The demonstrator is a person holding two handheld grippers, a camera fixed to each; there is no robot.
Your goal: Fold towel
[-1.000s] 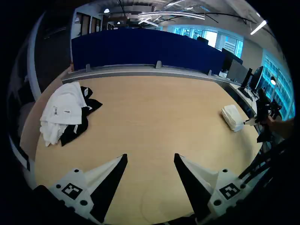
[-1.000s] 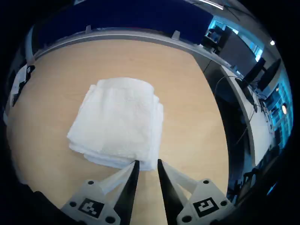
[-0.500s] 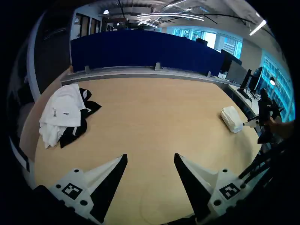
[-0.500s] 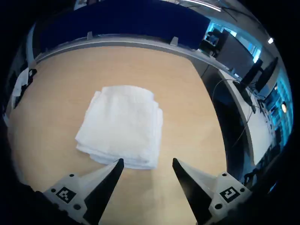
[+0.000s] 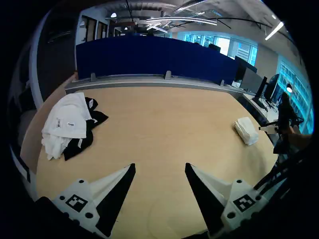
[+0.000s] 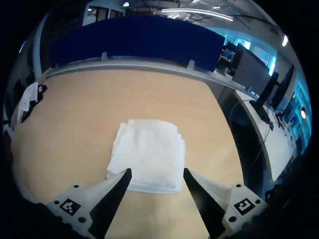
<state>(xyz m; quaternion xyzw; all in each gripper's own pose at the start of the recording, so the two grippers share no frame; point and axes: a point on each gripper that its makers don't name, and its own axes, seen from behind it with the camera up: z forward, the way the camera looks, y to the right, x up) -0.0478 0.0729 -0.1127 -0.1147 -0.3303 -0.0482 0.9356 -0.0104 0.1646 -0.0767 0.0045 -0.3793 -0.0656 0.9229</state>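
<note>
A heap of white and black clothing (image 5: 65,125) lies at the left edge of the worktop (image 5: 159,115), well apart from everything else. Over the worktop's near middle the left gripper (image 5: 159,164) hangs released, fingers spread wide and holding nothing. The towel (image 5: 246,130) sits near the worktop's right edge, already a compact white stack of several layers, lying flat with its edges fairly square. In the right gripper view, the right gripper (image 6: 156,169) is released too, its fingers spread at either side of the near edge of the towel (image 6: 149,153), gripping nothing. The cloth looks soft, thick and light: it should sag and slip open if lifted by one layer. A pinch through all layers at a near corner, or a flat press on top to tidy, seems safest.
</note>
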